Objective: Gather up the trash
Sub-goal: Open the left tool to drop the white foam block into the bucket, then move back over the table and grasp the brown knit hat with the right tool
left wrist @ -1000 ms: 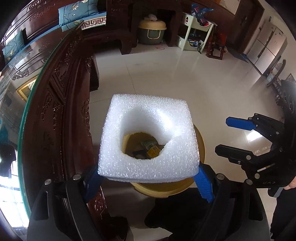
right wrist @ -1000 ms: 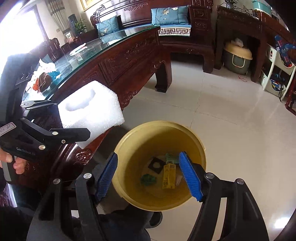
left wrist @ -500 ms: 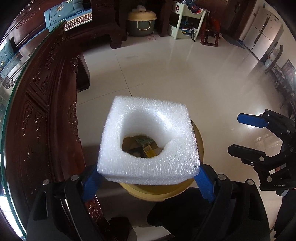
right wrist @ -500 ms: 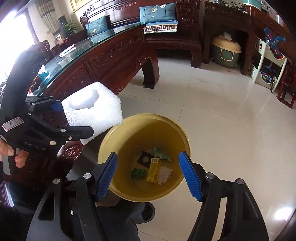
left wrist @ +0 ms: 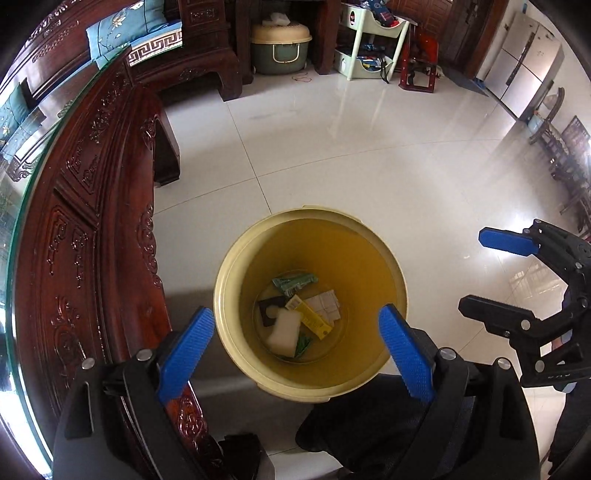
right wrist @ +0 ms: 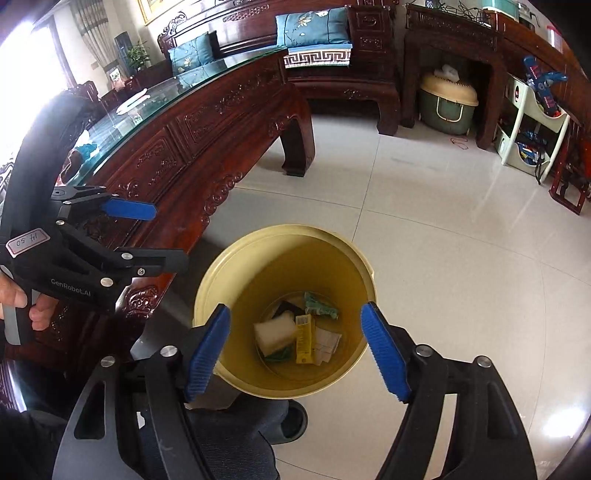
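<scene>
A yellow bucket (left wrist: 369, 236) stands on the tiled floor beside the dark carved table; it also shows in the right wrist view (right wrist: 221, 266). A white foam block (left wrist: 282, 332) lies at its bottom among wrappers, a yellow box (left wrist: 314, 320) and paper scraps; the foam shows in the right wrist view too (right wrist: 275, 330). My left gripper (left wrist: 295, 347) is open and empty above the bucket's near rim. My right gripper (right wrist: 297, 349) is open and empty above the bucket. Each gripper shows in the other's view, the right one (left wrist: 491, 273) and the left one (right wrist: 162, 236).
The glass-topped carved wooden table (right wrist: 192, 122) runs along the left, with items on its far end. A sofa with blue cushions (right wrist: 317, 26), a lidded green bin (right wrist: 448, 103) and a white toy rack (right wrist: 532, 122) stand at the back. My legs and a shoe (right wrist: 291, 421) are below.
My left gripper has opened and let go of the white foam block, which has dropped into the bucket. The right gripper has stayed open above the bucket.
</scene>
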Demonstrator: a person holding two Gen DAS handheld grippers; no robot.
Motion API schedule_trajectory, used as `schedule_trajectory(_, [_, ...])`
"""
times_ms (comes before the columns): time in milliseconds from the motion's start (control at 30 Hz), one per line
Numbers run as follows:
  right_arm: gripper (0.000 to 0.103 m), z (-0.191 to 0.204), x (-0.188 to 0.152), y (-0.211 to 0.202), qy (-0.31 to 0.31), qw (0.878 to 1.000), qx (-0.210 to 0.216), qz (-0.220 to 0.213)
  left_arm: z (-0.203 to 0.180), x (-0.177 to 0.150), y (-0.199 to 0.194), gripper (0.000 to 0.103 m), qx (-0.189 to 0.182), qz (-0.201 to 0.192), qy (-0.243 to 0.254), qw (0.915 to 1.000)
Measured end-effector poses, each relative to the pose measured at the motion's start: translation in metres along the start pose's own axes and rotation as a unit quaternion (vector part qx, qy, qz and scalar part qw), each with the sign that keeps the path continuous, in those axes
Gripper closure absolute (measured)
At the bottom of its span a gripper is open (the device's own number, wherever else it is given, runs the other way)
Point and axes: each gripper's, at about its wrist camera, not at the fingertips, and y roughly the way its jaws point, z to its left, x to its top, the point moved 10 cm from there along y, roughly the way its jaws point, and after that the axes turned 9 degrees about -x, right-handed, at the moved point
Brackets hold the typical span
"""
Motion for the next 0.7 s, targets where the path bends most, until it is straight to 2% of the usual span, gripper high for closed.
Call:
schedule_trajectory(133, [0.026, 0.007, 0.002, -0.005, -0.003, 1.0, 0.003, -0.007, 0.003, 0.002, -0.009, 0.013, 0.0, -0.014, -0.003, 0.9999])
schedule_trajectory(200, [0.019, 0.015, 0.004, -0.01, -0.015, 1.0, 0.004, -0.011, 0.005, 0.002, -0.016, 0.013, 0.005, -0.026, -0.001, 0.9997])
schedule_trajectory(300, [0.013, 0.027, 0.007, -0.017, -0.044, 0.998, -0.027, -0.019, 0.007, 0.0, -0.036, 0.01, 0.009, -0.051, -0.005, 0.9987])
schedule_trajectory(400, [0.009, 0.046, 0.013, -0.026, -0.064, 0.997, -0.023, -0.032, 0.013, -0.007, -0.056, 0.009, 0.01, -0.075, -0.013, 0.9971])
schedule_trajectory(700, [0.009, 0.1, 0.047, -0.053, -0.065, 0.995, -0.007, -0.08, 0.066, -0.049, -0.141, 0.004, 0.064, -0.147, -0.057, 0.9854])
